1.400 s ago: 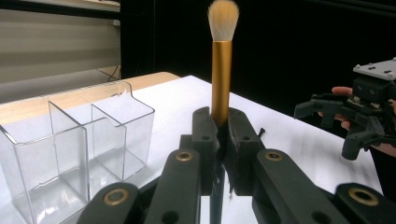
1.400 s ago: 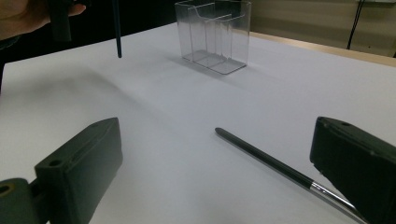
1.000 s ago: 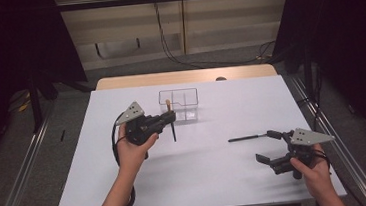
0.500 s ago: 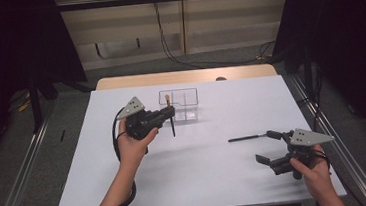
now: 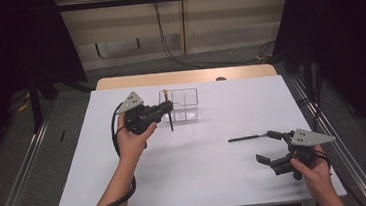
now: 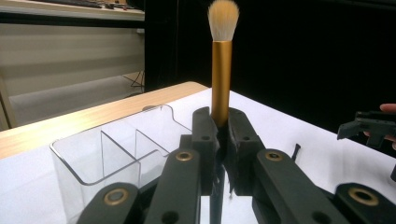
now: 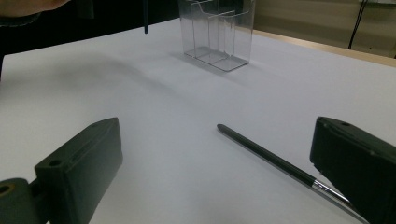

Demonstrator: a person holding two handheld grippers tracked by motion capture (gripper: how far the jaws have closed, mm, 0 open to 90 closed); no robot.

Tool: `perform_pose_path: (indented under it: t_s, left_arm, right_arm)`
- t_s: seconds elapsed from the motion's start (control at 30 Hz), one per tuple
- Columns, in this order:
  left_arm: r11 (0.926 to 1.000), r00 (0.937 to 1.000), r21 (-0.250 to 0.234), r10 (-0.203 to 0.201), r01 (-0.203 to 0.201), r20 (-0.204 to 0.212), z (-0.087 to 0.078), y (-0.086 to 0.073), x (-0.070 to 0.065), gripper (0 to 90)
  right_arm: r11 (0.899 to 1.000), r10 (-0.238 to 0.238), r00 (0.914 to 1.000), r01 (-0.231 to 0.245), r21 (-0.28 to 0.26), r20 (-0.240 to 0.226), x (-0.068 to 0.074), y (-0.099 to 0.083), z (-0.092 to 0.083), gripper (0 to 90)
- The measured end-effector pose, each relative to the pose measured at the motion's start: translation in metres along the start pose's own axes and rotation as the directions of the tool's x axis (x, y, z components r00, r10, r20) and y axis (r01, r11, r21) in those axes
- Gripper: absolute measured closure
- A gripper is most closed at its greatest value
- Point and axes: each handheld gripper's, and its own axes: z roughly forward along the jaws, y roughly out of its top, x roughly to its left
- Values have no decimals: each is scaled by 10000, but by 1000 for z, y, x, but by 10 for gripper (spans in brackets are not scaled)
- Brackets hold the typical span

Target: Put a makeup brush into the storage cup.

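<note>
Light falls evenly from above on the white tabletop (image 5: 196, 157), which is bright, while the room to left and right lies nearly black. Shadows are soft and faint. The high view is slightly soft overall. In both gripper views the near fingers (image 7: 79, 163) blur.

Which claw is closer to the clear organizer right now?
Left. The left claw holds a brush upright right beside the clear organizer; the right claw sits open far off near the table's front corner.

We are in a lab-like recording room: black curtains (image 5: 10, 43) flank a white-covered wooden surface (image 5: 203, 181), metal floor rails (image 5: 17, 182) run alongside, and cables (image 5: 176, 48) trail across the grey floor.
</note>
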Motion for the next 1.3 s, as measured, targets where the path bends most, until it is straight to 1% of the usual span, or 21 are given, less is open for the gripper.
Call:
perform_pose_path:
  t_s: [0.4,0.6,0.77,0.93,1.0,1.3]
  left_arm:
    - [10000,9996,48,47,-46,-262,2,3,8,836]
    - [10000,9993,-38,23,-25,-385,3,6,12,836]
    - [10000,9984,-91,-22,17,-557,4,8,15,837]
    - [10000,9973,-62,51,-56,-738,7,11,20,837]
    - [9999,9972,-115,-13,4,-747,8,11,21,837]
    - [9997,9961,-221,45,-65,-884,8,19,25,837]
  right_arm:
    - [10000,34,10000,-34,6,-17,0,-1,0,19]
    - [10000,22,10000,-22,34,-1,1,-1,0,19]
    - [10000,24,10000,-24,-33,20,1,0,-1,19]
    - [10000,27,10000,-27,-36,14,0,0,-1,19]
    - [10000,23,10000,-23,-27,-12,1,-1,-1,19]
    - [10000,22,10000,-22,-30,18,0,-1,-2,19]
